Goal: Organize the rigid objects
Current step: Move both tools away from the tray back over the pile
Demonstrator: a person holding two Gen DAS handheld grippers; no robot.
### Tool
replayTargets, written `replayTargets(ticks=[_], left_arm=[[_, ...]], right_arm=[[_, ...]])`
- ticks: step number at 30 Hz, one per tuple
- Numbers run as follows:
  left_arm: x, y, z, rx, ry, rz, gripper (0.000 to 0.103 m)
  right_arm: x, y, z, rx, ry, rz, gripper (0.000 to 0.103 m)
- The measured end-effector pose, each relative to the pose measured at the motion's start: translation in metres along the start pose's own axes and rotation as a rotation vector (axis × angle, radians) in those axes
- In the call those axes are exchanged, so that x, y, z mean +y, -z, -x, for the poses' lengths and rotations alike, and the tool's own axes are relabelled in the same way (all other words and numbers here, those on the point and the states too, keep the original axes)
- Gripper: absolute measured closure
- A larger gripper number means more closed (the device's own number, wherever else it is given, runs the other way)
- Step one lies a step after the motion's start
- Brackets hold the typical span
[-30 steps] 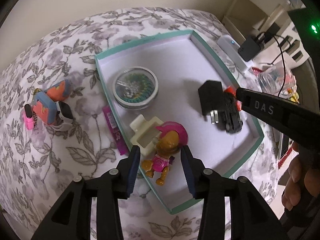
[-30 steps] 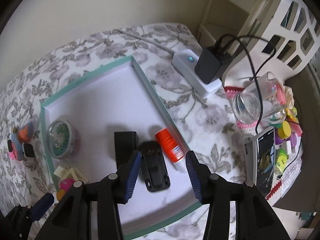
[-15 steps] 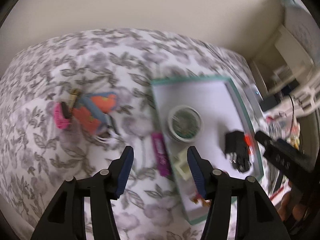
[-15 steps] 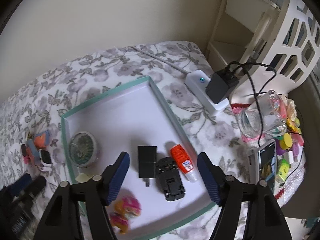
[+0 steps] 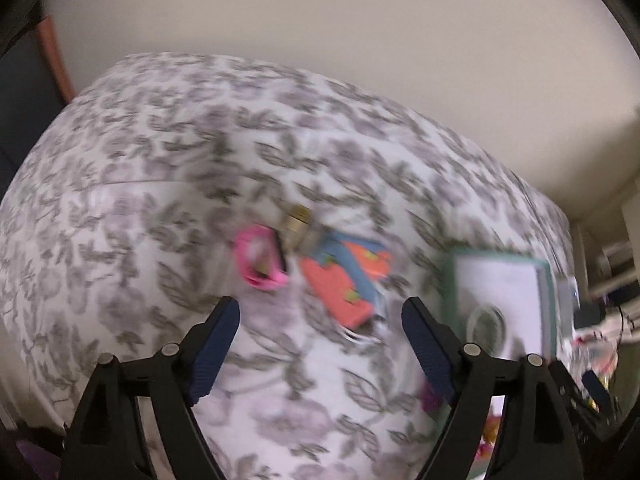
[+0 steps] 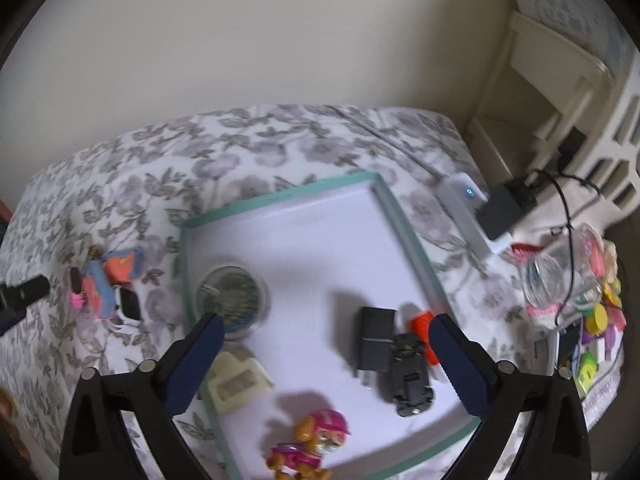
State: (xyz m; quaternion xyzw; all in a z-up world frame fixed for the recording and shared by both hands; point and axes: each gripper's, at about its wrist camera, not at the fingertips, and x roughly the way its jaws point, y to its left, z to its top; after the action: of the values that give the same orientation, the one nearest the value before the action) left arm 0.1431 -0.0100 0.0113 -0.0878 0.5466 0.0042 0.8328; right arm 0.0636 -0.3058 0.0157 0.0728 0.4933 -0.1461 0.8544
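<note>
The left gripper (image 5: 320,312) hangs over the flowered bed cover (image 5: 160,184), its fingers (image 5: 218,332) spread wide after just opening, with nothing between them. In its blurred view, the orange-and-blue toy watch (image 5: 344,280) lies just beyond the fingertips at about 12 o'clock, slightly nearer the right finger, and a pink ring-shaped piece (image 5: 260,260) sits at 11 o'clock, beside the watch. A small brass-coloured item (image 5: 298,218) lies just above them.

The right gripper (image 6: 324,328) hovers over the teal-rimmed tray (image 6: 280,196), its fingers (image 6: 196,356) at their widest, also freshly opened and empty. Inside the tray, the round clear case (image 6: 234,300) lies by the left finger at 10 o'clock, the cream plastic piece (image 6: 238,380) touches the tray's left rim near that finger, and the black charger (image 6: 376,336), black toy car (image 6: 410,376) and orange tube (image 6: 424,336) cluster against the right finger at 3 o'clock. The pink pup figure (image 6: 312,448) lies at 6 o'clock, between the finger bases.
</note>
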Motion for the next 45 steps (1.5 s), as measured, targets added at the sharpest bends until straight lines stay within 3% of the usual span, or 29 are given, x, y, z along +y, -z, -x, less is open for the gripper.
replayTargets(ticks=[3,6,15,27,35,45], left_arm=[[0.021,-0.008,0.001,-0.029,-0.034,0.043,0.018],[0.042,-0.013,0.004,-0.062,-0.068,0.087,0.006],[0.076,-0.021,0.009,-0.081,-0.088,0.157,0.006],[0.08,-0.023,-0.007,-0.024,-0.074,0.158,0.006],[0.074,-0.02,-0.016,0.018,-0.082,0.128,0.006],[0.076,-0.02,-0.021,0.04,-0.083,0.128,0.006]], right_arm=[[0.015,-0.002,0.005,-0.043,-0.027,0.027,0.0],[0.029,-0.004,0.008,-0.071,-0.071,0.038,0.0],[0.076,-0.001,0.007,-0.11,-0.22,0.079,0.0],[0.113,0.014,-0.029,0.036,-0.307,0.14,0.001],[0.119,0.023,-0.045,0.112,-0.323,0.172,0.01],[0.131,0.033,-0.066,0.195,-0.307,0.223,0.011]])
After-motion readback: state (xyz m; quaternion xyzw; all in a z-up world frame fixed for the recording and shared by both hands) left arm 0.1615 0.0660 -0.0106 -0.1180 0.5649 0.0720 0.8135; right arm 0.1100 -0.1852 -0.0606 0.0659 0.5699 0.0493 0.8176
